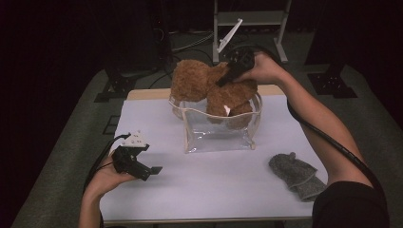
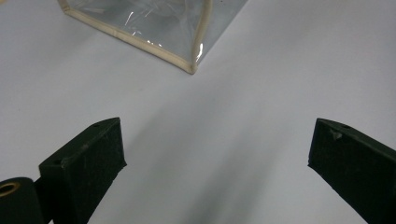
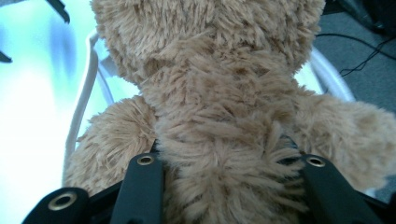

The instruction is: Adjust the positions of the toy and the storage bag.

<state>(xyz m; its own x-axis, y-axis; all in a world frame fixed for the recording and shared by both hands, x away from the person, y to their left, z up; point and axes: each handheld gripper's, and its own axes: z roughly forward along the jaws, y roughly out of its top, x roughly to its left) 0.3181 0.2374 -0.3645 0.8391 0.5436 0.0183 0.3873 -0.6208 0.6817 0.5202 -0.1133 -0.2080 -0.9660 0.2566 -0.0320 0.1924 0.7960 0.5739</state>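
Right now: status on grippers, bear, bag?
Right gripper shut on plush bear, bear partly inside clear bag. Left gripper open, empty, over table. Grey cloth lies aside.

There is one fluffy brown teddy bear, one clear bag and one grey sock. That makes three things on the bench.

High view overlooks the table; gripper views sit close, probably sharing the clear bag.
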